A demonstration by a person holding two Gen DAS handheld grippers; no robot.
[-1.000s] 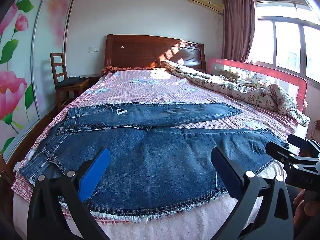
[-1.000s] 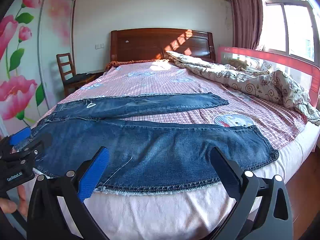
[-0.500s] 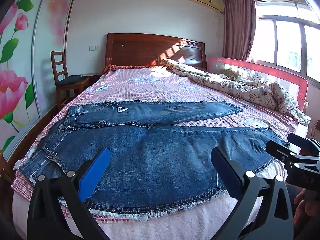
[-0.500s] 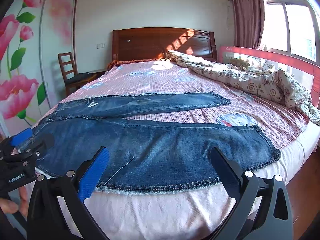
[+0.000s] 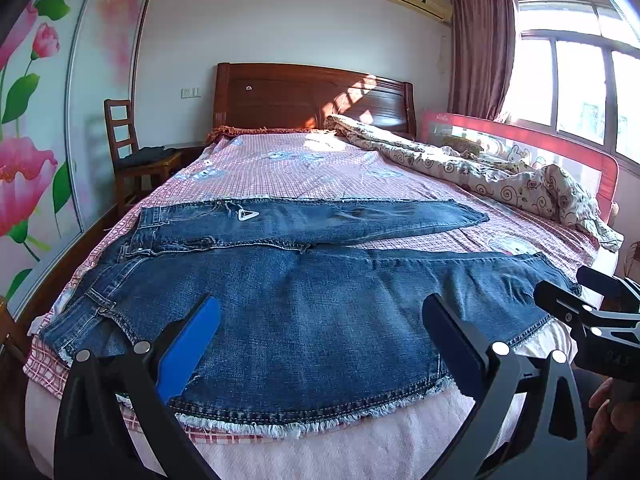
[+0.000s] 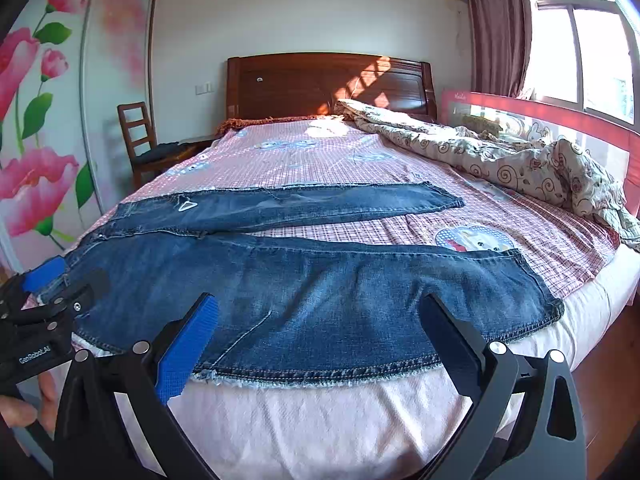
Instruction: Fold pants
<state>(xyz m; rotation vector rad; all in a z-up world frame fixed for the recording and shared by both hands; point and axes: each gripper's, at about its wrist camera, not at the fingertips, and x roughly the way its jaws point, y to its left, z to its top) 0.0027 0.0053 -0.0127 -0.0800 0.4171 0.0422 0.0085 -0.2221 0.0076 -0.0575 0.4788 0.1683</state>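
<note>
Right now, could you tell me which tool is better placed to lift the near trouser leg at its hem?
The right tool. It hangs open toward the hem end of the jeans, while the left tool sits nearer the waistband.

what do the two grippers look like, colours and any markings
Both grippers look alike: black angular frames with silver round screws. The left gripper has one finger with a bright blue pad and one with a dark pad. The right gripper has the same blue and dark pair. In the right wrist view the left gripper's body bears white lettering, "GenRobot.AI". No cables show.
</note>
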